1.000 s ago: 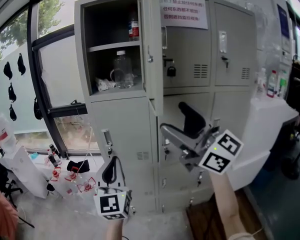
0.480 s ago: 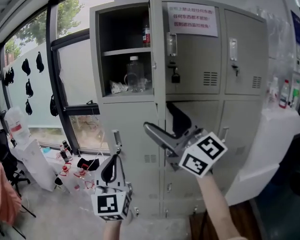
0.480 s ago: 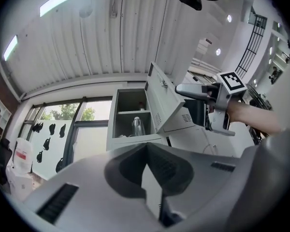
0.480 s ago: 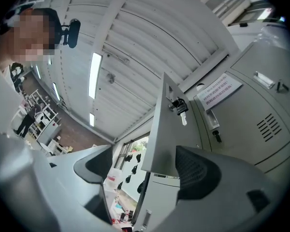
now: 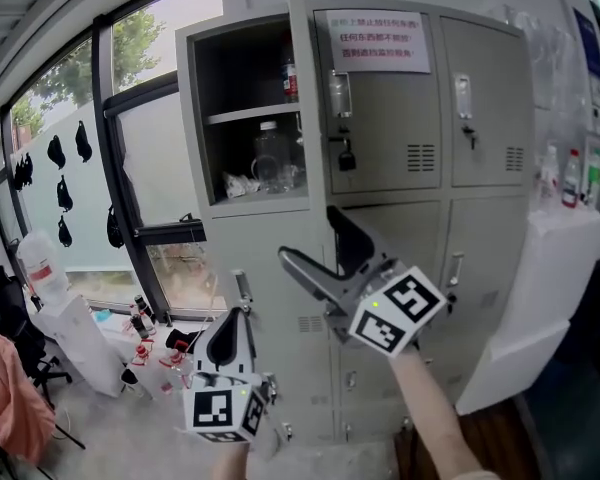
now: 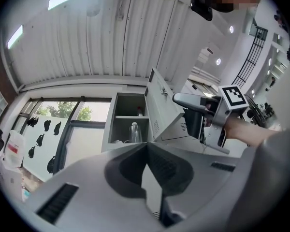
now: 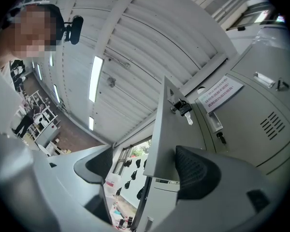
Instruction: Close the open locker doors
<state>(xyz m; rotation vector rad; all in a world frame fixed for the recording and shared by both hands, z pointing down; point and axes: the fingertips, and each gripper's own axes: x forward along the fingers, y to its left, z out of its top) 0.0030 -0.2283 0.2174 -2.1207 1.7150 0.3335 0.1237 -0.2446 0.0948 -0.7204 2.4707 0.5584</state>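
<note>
One door (image 7: pixel 163 129) of the grey locker (image 5: pixel 270 268) is seen open, at the upper left compartment; in the head view it is turned almost edge-on, between the open compartment and the closed doors to its right. Inside the compartment a clear plastic bottle (image 5: pixel 270 153) is stood on the lower shelf and a bottle with a red label (image 5: pixel 291 76) on the upper one. A printed notice (image 5: pixel 375 40) is fixed to the closed door beside it, and a padlock (image 5: pixel 347 158) is hung lower on that same door.

The right hand-held gripper (image 5: pixel 325 248) is raised to the lower corner of the open door. Its jaws are spread wide, and in the right gripper view the door's lower edge is set between them. The dark pad on the right appears to lie against the door's face, though contact cannot be settled from these views. The left pad (image 7: pixel 94 163) is kept well apart from the door.

The left hand-held gripper (image 6: pixel 146 173) is held lower and to the left, pointed upward, apart from the locker. Its jaws are drawn together to a narrow slit, and nothing is held between them.
</note>
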